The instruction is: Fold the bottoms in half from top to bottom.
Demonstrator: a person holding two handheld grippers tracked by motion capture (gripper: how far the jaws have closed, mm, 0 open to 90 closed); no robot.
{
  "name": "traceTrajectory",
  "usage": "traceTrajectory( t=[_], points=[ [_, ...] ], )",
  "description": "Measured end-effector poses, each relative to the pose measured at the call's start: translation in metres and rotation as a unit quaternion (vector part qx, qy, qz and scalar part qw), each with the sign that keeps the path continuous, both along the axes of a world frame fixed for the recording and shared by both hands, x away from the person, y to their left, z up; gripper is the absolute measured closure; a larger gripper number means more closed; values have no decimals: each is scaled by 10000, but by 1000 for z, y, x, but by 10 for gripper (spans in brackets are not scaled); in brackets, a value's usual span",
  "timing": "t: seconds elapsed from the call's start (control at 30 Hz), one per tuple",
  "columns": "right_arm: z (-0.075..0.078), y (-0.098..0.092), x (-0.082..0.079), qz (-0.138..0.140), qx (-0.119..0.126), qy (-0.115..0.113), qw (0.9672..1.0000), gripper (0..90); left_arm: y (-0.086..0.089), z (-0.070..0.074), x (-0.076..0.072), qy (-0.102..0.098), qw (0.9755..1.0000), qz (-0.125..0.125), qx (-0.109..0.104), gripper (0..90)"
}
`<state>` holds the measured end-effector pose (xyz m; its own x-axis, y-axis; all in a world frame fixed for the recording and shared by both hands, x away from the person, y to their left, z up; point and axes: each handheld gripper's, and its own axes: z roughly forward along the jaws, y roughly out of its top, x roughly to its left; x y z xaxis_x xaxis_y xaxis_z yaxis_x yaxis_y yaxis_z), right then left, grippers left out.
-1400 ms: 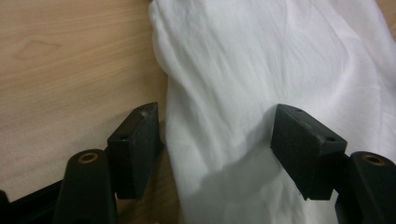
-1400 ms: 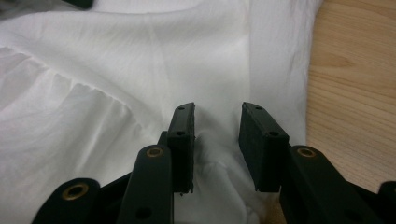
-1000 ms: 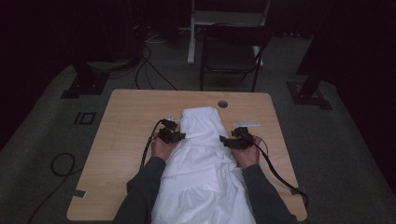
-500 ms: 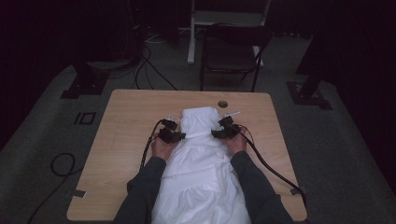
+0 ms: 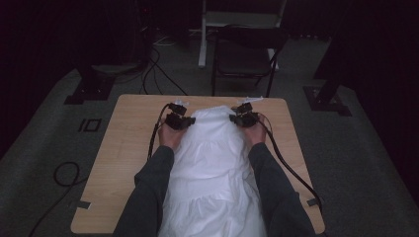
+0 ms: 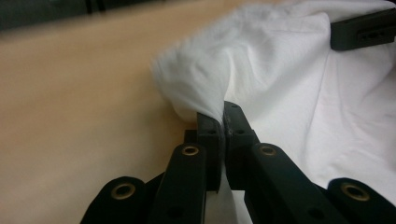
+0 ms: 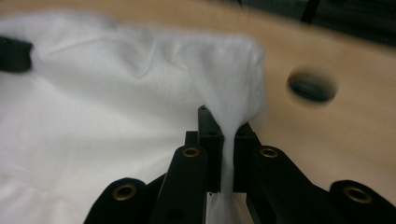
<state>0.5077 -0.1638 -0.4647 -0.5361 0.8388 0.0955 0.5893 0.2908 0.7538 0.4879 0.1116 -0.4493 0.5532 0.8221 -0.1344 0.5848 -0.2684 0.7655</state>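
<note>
left gripper (image 5: 184,114): jaws clamped on the white garment's (image 5: 212,163) far-left corner, 11 o'clock of the cloth
right gripper (image 5: 239,114): jaws just closed, fabric pinched between them, far-right corner, 1 o'clock
white garment: mid-table (image 5: 123,148), running toward 6 o'clock between the forearms

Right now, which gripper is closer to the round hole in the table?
Right. The right gripper pinches the white cloth beside the hole; the left gripper grips the cloth's opposite corner.
</note>
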Motion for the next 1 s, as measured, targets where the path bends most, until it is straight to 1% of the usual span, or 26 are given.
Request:
traceTrajectory(
  t=[0.03, 0.07, 0.1, 0.13, 0.17, 0.2, 0.27, 0.33, 0.37, 0.4, 0.43, 0.47, 0.5, 0.53, 0.6, 0.63, 0.67, 0.7, 0.73, 0.77, 0.8, 0.83, 0.87, 0.9, 0.93, 1.0],
  points=[
    [0, 0, 0, 0, 0, 0, 10000, 875, 0, 0, 0, 0, 10000, 0, 0, 874],
    [13, -2, 2, -29, 60, -105, 9999, 875, -1, 10, 1, -117, 9999, -1, 3, 874],
    [23, -3, 2, -37, 90, -221, 9997, 875, -1, 18, 2, -199, 9998, 12, -13, 874],
    [31, -4, 3, -47, 123, -322, 9994, 875, -1, 30, 3, -351, 9994, 21, -43, 874],
    [51, -6, 1, -110, 295, -617, 9976, 875, -1, 37, 3, -431, 9990, 32, -66, 873],
    [51, -6, 1, -110, 295, -617, 9976, 875, -1, 46, 3, -520, 9986, 35, -134, 873],
    [66, -10, 0, -132, 502, -772, 9957, 874, 0, 59, 0, -686, 9975, -12, -162, 873],
    [74, -13, -5, -44, 576, -775, 9953, 874, 0, 64, -6, -747, 9971, -132, -106, 872],
    [75, -14, -13, 88, 487, -749, 9960, 873, 0, 64, -10, -757, 9969, -190, -45, 871],
    [73, -15, -18, 174, 508, -724, 9959, 872, 0, 63, -14, -745, 9969, -251, -14, 871],
    [73, -15, -18, 174, 508, -724, 9959, 872, 2, 60, -19, -715, 9970, -310, -8, 870],
    [68, -20, -31, 324, 662, -608, 9954, 872, 2, 57, -25, -710, 9968, -354, 7, 870],
    [68, -20, -31, 324, 662, -608, 9954, 872, 3, 54, -30, -686, 9967, -425, 5, 870],
    [63, -22, -37, 405, 747, -540, 9949, 871, 4, 49, -37, -658, 9966, -490, 35, 870],
    [50, -23, -53, 586, 679, -412, 9951, 871, 5, 41, -50, -611, 9963, -591, 101, 869],
    [50, -23, -53, 586, 679, -412, 9951, 871, 5, 41, -50, -611, 9963, -591, 101, 868],
    [43, -23, -59, 695, 662, -336, 9948, 870, 6, 33, -61, -547, 9963, -651, 136, 868],
    [19, -24, -80, 946, 635, -39, 9935, 868, 8, 23, -76, -495, 9960, -725, 168, 866],
    [14, -23, -85, 1010, 577, 4, 9932, 868, 9, 15, -87, -404, 9956, -811, 219, 866],
    [14, -23, -85, 1010, 577, 4, 9932, 868, 9, 15, -87, -404, 9956, -811, 219, 865],
    [5, -23, -94, 1112, 538, 75, 9923, 867, 8, 9, -94, -367, 9952, -852, 301, 865],
    [-1, -23, -98, 1158, 500, 168, 9919, 867, 7, -2, -106, -305, 9944, -938, 382, 863],
    [-10, -22, -106, 1248, 381, 247, 9911, 866, 7, -11, -115, -197, 9942, -988, 387, 862],
    [-17, -21, -111, 1314, 293, 339, 9903, 865, 6, -20, -123, -89, 9935, -1035, 457, 860],
    [-24, -20, -115, 1369, 218, 435, 9894, 865, 6, -28, -130, -46, 9931, -1045, 539, 858],
    [-35, -18, -123, 1480, 140, 603, 9870, 864, 8, -43, -142, 181, 9931, -1062, 469, 857]
  ],
)
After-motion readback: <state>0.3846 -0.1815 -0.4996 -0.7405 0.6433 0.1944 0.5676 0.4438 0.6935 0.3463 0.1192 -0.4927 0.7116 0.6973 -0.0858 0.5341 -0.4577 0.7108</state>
